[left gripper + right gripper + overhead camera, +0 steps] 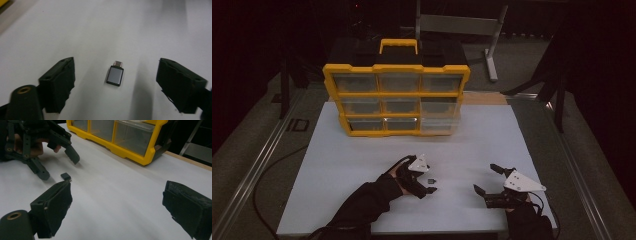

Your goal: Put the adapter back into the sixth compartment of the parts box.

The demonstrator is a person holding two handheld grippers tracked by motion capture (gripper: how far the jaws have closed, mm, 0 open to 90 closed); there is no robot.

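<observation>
Lying between wide left gripper (pixel 116 82) jaws, apparently untouched: small grey adapter (pixel 115 76).

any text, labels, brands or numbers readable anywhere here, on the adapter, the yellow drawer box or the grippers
No readable text.
Small grey USB adapter: plain face, no print or logo visible.
Yellow drawer organizer: no brand or label legible on frame, handle or drawers; too dim and small to tell.
Left hand-held gripper and right hand-held gripper: no markings visible on jaws or grey plates.
White table top: blank.
</observation>
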